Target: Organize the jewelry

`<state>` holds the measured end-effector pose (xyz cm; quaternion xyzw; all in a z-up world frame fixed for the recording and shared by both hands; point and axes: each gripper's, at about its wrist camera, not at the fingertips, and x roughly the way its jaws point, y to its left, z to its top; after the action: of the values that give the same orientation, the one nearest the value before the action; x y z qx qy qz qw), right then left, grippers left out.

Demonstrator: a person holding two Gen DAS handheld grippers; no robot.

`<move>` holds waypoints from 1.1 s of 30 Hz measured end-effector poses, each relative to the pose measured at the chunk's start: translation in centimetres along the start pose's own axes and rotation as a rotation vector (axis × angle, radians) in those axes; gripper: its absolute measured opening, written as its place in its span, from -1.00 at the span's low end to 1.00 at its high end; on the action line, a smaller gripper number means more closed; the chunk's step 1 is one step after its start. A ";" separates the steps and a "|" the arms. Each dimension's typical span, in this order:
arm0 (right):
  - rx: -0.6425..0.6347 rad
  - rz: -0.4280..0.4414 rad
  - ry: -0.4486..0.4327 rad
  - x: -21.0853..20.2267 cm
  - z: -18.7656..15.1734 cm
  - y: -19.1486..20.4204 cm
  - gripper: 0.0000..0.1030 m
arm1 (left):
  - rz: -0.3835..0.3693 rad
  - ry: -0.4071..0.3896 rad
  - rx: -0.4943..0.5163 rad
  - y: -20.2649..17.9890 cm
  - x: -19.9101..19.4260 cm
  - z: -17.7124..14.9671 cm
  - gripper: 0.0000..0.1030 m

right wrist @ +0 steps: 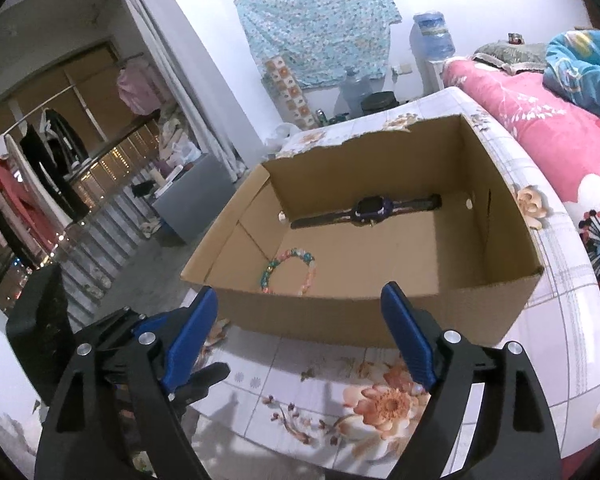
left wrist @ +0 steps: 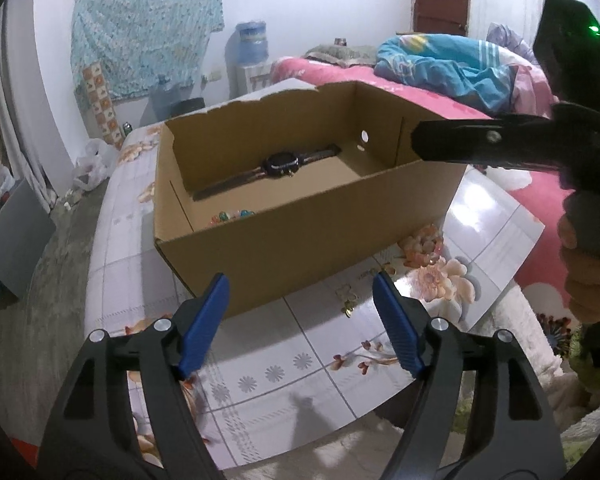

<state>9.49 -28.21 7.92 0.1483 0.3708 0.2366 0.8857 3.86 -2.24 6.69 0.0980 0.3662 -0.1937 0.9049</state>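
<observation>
Both tongs stand wide with nothing between the pads: my left tongs (left wrist: 300,320) hang over the floral surface (left wrist: 260,380) just short of the cardboard box (left wrist: 300,216), and my right tongs (right wrist: 300,332) sit at the box's near wall.

Inside the box lie a dark wristwatch (right wrist: 370,206) by the far wall and a pastel bead bracelet (right wrist: 288,270) near the front left corner. One small gold piece, an earring or charm as far as I can tell (left wrist: 347,307), lies loose on the surface just outside the box, close ahead of my left tongs.

I judge that piece to be the one left to put away. It looks tiny, light and hard, likely to skate on the glossy surface, so I would straddle it low and pinch across its body. The bracelet should be limp; the watch is best taken at its case.
</observation>
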 end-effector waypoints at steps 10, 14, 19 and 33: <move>0.048 0.026 0.036 -0.5 -1.7 -2.2 0.58 | 0.033 0.042 0.016 -1.6 1.3 0.3 0.42; 0.070 0.032 0.042 -0.4 -1.7 -3.0 0.58 | 0.040 0.058 0.030 -2.4 2.1 0.6 0.45; 0.093 0.043 0.047 -0.3 -1.7 -4.0 0.58 | 0.047 0.074 0.041 -3.1 2.7 0.9 0.46; 0.138 0.062 0.049 -0.1 -2.0 -6.0 0.59 | 0.063 0.105 0.062 -4.6 4.0 1.6 0.48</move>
<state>9.81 -33.17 4.00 0.2144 0.4033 0.2413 0.8563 5.50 -8.06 4.86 0.1473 0.4038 -0.1710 0.8866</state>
